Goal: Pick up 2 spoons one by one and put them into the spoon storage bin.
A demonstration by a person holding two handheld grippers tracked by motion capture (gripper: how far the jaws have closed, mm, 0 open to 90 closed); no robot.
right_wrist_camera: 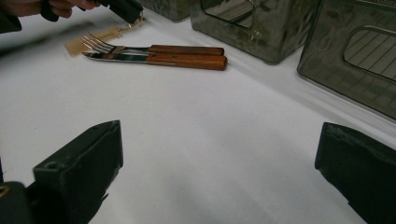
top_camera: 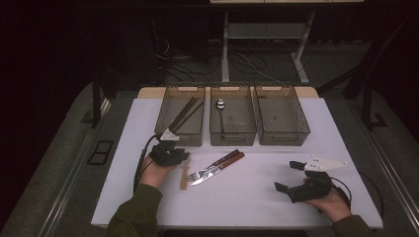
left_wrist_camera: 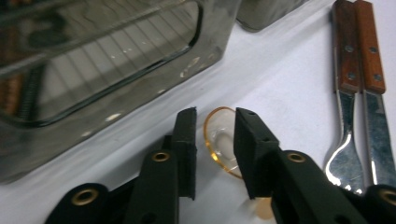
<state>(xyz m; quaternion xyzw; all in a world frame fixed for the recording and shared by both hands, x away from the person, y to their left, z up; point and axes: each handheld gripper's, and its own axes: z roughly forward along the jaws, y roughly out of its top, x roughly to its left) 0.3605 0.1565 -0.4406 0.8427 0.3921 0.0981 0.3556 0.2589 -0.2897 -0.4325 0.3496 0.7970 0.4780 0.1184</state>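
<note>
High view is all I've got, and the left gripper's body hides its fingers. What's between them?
Observer: In the left gripper view, the left gripper straddles the bowl of a clear spoon with an amber rim.
Operator: Clamped yet?
Observer: It doesn't look so. A gap shows between the spoon's rim and the finger at the left of that view. The other finger hides the far rim.
Operator: Fork in the way?
Observer: No. White table shows between the fork and the spoon's bowl.
</note>
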